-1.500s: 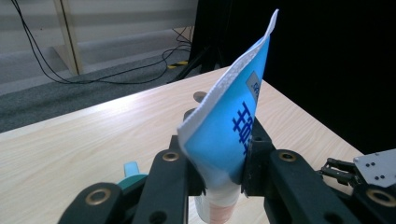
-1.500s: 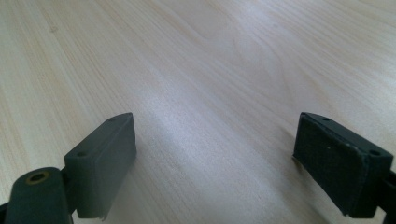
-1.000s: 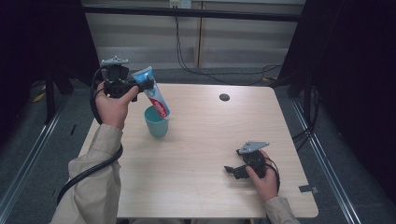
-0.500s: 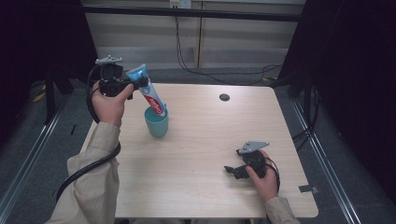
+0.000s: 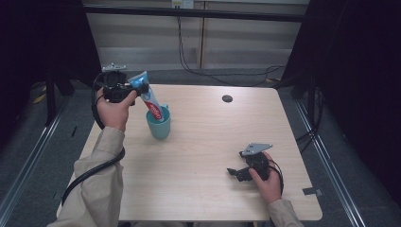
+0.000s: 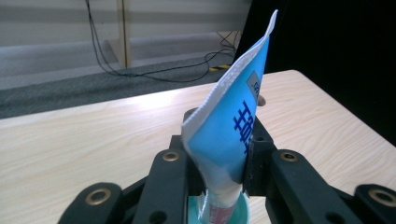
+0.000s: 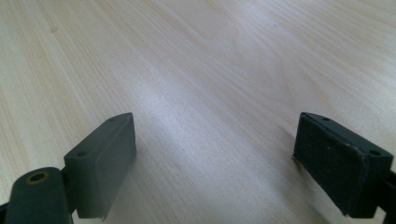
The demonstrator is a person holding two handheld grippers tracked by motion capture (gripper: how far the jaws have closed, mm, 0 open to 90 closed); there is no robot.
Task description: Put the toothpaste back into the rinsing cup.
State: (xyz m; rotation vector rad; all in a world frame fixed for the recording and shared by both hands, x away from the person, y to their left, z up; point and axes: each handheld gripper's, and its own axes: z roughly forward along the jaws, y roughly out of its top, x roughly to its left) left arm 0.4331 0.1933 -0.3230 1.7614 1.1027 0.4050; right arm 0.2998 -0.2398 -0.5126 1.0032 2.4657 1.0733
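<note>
Pale wood worktop (image 5: 203, 156): left gripper (image 5: 135, 91) clamps blue toothpaste tube (image 5: 150, 98) crimp-up, nose slanted into teal cup (image 5: 158, 126); right gripper (image 5: 233, 172) released, idle at near right.

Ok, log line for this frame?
left gripper: shut on tube, tip in cup | right gripper: open, idle on table

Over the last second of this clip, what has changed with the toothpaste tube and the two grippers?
The left gripper has tipped the toothpaste tube more upright and lowered its cap end into the teal cup, with its jaws staying clamped on the crimped end. The cup, the right gripper resting open on the table, have not moved.
</note>
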